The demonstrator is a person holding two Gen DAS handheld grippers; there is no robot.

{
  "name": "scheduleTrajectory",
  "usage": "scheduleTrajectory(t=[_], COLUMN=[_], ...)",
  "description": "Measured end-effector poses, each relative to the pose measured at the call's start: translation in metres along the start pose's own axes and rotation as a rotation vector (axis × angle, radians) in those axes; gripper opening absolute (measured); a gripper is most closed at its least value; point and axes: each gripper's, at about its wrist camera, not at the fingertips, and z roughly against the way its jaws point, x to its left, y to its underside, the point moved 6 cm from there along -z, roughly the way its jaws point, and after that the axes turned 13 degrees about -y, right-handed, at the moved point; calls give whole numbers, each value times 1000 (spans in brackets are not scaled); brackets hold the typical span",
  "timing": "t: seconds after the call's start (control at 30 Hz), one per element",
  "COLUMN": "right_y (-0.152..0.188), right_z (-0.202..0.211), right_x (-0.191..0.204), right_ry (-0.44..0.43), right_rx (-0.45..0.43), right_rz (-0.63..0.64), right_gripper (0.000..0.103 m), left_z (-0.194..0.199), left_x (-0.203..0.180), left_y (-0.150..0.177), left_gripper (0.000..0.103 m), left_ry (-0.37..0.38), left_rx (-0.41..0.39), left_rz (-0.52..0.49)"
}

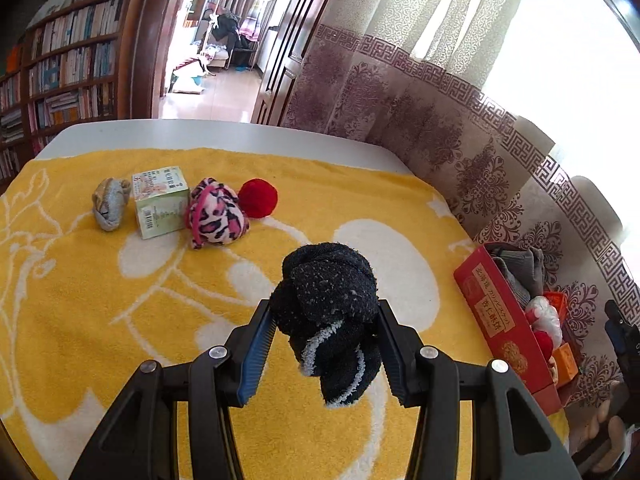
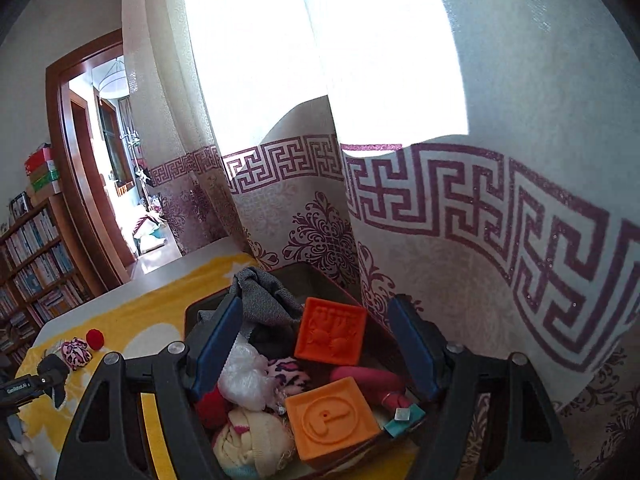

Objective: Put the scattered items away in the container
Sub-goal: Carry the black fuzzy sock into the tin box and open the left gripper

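Note:
My left gripper (image 1: 326,310) is shut on a balled black sock (image 1: 326,280) with a white cuff, held above the yellow towel (image 1: 80,320). A grey sock ball (image 1: 110,204), a pale green carton (image 1: 160,200), a pink leopard-print sock (image 1: 218,214) and a red pompom (image 1: 258,197) lie together on the towel's far side. The red box (image 1: 492,312) stands to the right by the curtain. My right gripper (image 2: 316,308) hangs open over that box (image 2: 308,276), nothing between its pads. Inside lie two orange blocks (image 2: 332,332), grey cloth (image 2: 264,300) and several socks.
A patterned curtain (image 2: 440,220) hangs right behind the box. The grey table edge (image 1: 240,134) runs along the towel's far side. Beyond stand a bookshelf (image 1: 68,72) and an open doorway (image 1: 216,40).

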Motion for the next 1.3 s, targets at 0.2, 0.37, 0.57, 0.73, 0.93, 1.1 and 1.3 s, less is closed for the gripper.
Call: scheduleTrajectory(t=[0.2,0.37,0.57,0.73,0.93,1.1,1.3], right_y=[13,20,15,16,19,20,21], right_z=[0,7,25,21,20,18,17], right_x=[-3,5,2,-2,-3,-4,-2], right_ry=[3,28,62,63,58,57,63], right_rx=[-52,-124,-241,-229,-216,-206,-201], right_rz=[-50,3,12,-8,-8,-14,-1], right_gripper=[79,79,81,81,81,81,81], left_z=[7,9,2,-10,-38,-44,-32], left_x=[-87,-156,-217,-244,-256,-253,-241], left_y=[-13,-20,-28,-29,-16,-8,-12], left_gripper=[52,52,52,52,52,68,68], left_ry=[91,179,233,247,260,269,266], left_rx=[2,13,18,31,107,128,88], left_rz=[-107,-179,-243,-271,-251,-235,-235])
